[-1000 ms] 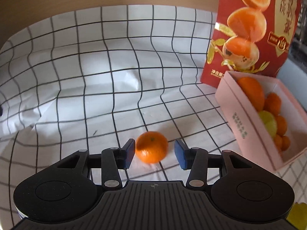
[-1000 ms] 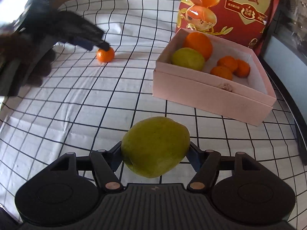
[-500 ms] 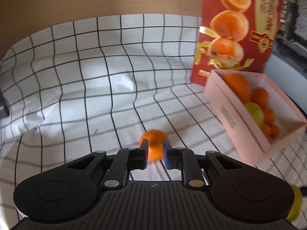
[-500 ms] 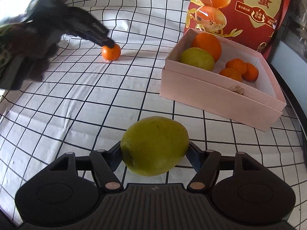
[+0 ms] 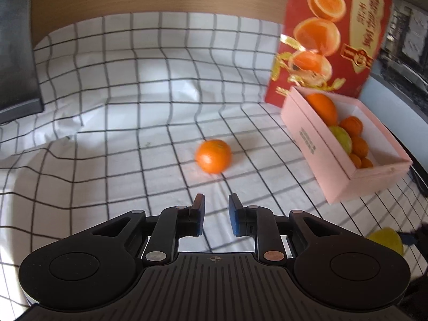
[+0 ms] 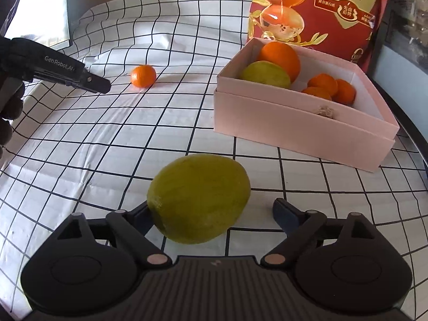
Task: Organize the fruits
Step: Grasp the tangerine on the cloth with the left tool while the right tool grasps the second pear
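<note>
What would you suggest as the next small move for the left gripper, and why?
Probably ease the left gripper forward until its fingers straddle the small orange. Its jaws stand open and hold nothing, and the orange lies loose on the checked cloth, ahead of the fingertips and outside the pink box.

A second ago the mandarin (image 5: 213, 156) sat between the jaws of the left gripper (image 5: 216, 215); the jaws then closed toward it, and now it lies loose on the surface well ahead of them, with the jaws part-open and holding nothing. The right gripper (image 6: 211, 214) has spread its jaws: the green fruit (image 6: 199, 198) touches only the left one, with a gap to the right one.
</note>
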Motion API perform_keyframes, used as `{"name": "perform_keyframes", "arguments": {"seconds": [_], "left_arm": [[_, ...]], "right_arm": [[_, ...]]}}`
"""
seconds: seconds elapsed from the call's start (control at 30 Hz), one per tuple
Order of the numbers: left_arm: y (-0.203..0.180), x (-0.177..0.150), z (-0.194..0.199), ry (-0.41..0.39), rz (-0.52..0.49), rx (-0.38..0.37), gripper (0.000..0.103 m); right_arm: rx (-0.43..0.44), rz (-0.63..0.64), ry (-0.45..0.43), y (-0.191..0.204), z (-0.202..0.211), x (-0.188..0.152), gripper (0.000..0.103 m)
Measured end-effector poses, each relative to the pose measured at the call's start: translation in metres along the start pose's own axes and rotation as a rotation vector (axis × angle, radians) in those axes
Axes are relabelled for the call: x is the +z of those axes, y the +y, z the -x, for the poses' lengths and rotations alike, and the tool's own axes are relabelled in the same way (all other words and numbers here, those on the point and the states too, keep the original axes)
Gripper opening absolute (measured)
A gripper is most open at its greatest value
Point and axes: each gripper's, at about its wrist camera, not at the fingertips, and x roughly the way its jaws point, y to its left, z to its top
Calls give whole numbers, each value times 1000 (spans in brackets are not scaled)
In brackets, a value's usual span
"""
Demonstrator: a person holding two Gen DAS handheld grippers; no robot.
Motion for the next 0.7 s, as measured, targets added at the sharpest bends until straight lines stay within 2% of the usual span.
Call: {"name": "perform_keyframes", "arguments": {"seconds": [0.13,0.37,0.57,0.67,0.7], "left_arm": [[-1,14,-4,-25,-18,14,25],[-26,39,-36,-29,-201,78,28],[-42,46,-67,44,-330,92,29],[-49,43,-72,56,-390,111,44],[-50,42,-73,66,-402,98,56]], "right_arm": [[-2,-7,-34,-2,1,-6,97],[-6,-16,-44,-4,-1,-7,103],[-8,-14,-48,-4,-1,-7,103],[-8,-14,-48,-4,-1,-8,103],[-8,-15,-48,-4,-1,-8,103]]}}
